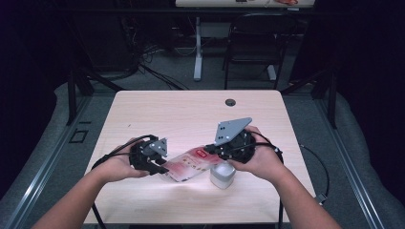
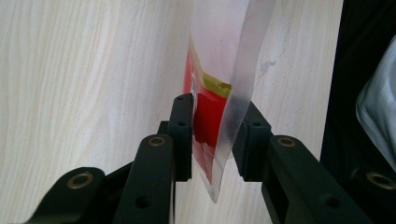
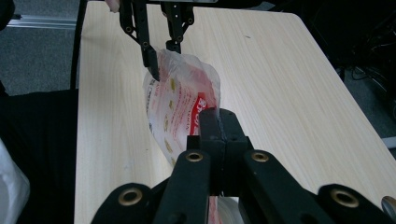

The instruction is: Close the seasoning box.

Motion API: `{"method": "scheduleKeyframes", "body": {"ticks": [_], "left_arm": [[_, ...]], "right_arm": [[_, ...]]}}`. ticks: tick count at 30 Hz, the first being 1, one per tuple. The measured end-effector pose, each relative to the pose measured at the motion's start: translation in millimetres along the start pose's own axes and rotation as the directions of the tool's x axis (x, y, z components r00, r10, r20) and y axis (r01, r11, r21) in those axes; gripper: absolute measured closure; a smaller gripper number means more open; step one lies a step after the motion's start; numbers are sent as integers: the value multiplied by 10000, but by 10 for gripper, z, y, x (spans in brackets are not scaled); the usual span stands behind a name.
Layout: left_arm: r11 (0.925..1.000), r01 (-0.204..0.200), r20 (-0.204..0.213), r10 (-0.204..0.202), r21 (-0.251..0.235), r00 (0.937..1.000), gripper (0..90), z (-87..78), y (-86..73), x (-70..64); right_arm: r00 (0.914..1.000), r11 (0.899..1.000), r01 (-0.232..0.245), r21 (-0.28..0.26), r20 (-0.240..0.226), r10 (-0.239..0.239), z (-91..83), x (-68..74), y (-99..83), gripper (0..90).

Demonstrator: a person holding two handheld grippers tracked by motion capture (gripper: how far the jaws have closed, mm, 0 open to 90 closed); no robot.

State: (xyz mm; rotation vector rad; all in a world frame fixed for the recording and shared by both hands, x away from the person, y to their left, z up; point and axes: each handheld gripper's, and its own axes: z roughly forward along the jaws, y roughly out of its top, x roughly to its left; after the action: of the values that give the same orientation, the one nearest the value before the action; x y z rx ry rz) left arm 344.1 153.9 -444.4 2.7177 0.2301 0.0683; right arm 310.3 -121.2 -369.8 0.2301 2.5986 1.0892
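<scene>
Thin, floppy plastic: the red-printed pouch [image 1: 191,164] hangs between my tools above the bench [image 1: 191,109], right tool [image 3: 218,122] pinching one edge, left tool [image 2: 212,133] straddling the other, not yet clamped; grip seams, it's slippery.

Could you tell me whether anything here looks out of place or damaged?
Nothing looks damaged. The red-printed plastic bag is bowed and crumpled between the left gripper and right gripper, beside the small white container.
</scene>
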Motion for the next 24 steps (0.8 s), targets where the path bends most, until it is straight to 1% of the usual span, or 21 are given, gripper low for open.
{"method": "scheduleKeyframes", "body": {"ticks": [1, 4, 5, 9, 12, 16, 17, 24], "left_arm": [[10000, -21, -33, 21, 14, 10000, 706, -6, -7, 2], [9999, 103, -131, -103, -49, 9999, 685, -9, -35, -2], [10000, 54, -115, -54, -22, 9999, 683, -14, -41, 1], [9999, 138, -152, -139, -36, 9998, 683, -23, -71, -4], [9997, 231, -173, -232, -53, 9996, 683, -25, -114, 2], [9989, 433, -275, -438, -194, 9987, 683, -23, -180, 19], [9989, 445, -305, -450, -174, 9985, 684, -20, -195, 24], [9966, 769, -305, -778, -301, 9965, 689, 82, -303, 58]], "right_arm": [[10000, 10000, 23, 20, 33, -23, 2, -1, 9, 900], [10000, 10000, 9, -72, 35, -9, 17, -2, 31, 900], [10000, 9999, 2, -121, 31, -2, 24, -1, 38, 900], [10000, 9998, 18, -215, 47, -17, 47, -7, 99, 900], [9999, 9997, 145, -194, 4, -145, 76, -3, 162, 900], [9996, 9995, 281, -120, -30, -281, 124, -3, 220, 900], [9997, 9996, 225, -145, -27, -226, 141, -5, 228, 900], [9994, 9996, 291, -41, -168, -292, 276, -27, 248, 900]]}}
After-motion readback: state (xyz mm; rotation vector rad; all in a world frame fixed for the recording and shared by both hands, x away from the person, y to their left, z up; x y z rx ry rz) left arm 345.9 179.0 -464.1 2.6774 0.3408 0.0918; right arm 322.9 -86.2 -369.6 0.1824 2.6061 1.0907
